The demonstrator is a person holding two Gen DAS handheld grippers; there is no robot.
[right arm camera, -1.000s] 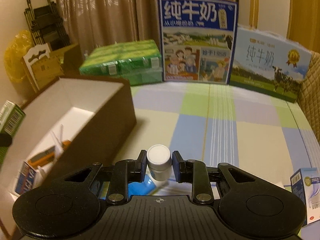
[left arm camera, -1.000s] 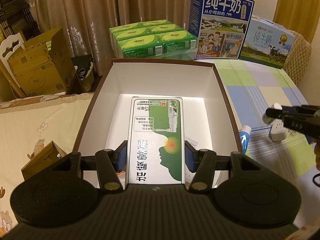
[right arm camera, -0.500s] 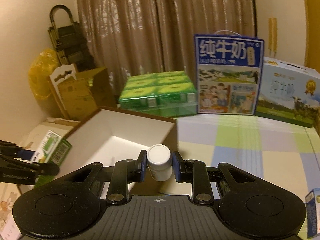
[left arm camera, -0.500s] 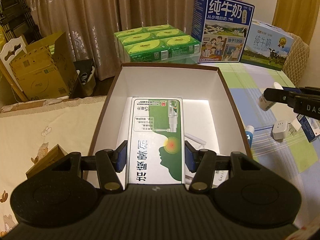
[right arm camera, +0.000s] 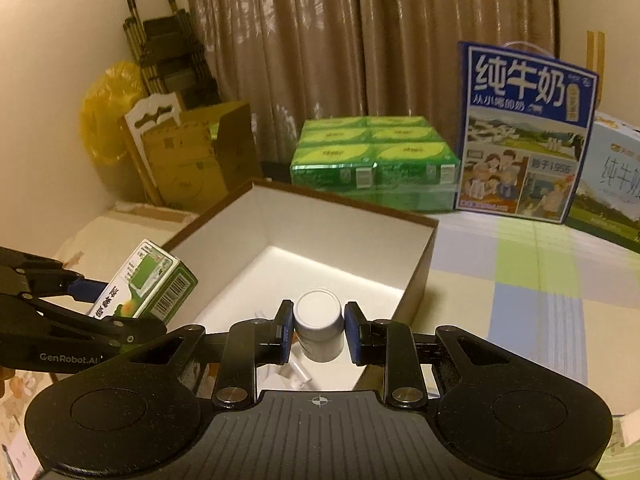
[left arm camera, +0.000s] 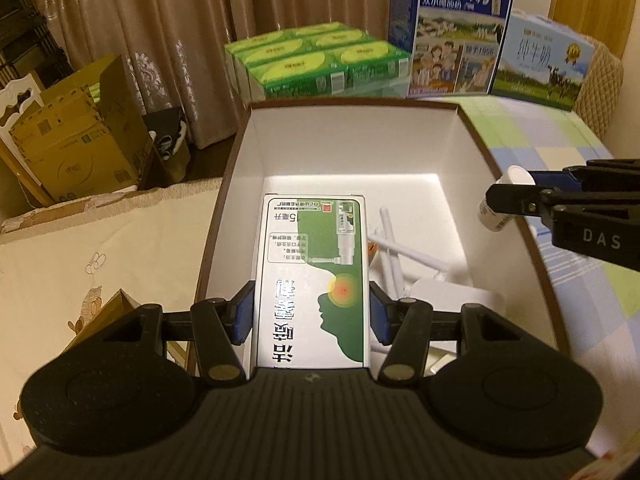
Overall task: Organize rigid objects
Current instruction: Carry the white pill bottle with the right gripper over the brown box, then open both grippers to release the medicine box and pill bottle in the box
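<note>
Left tool point(left arm camera: 311, 317): pinches the green throat-spray carton point(left arm camera: 313, 280) above the brown storage box point(left arm camera: 356, 104), poised to drop it in
Right tool point(right arm camera: 316, 330): clamps the white-capped pill bottle point(right arm camera: 319, 330) over the same box's near-right rim; likely next in

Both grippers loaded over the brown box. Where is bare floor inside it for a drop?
Bare white floor runs along the far wall of the brown box and down its left side, beside the green medicine box. The near right corner is crowded with white tubes. The white bottle hangs over the right rim.
</note>
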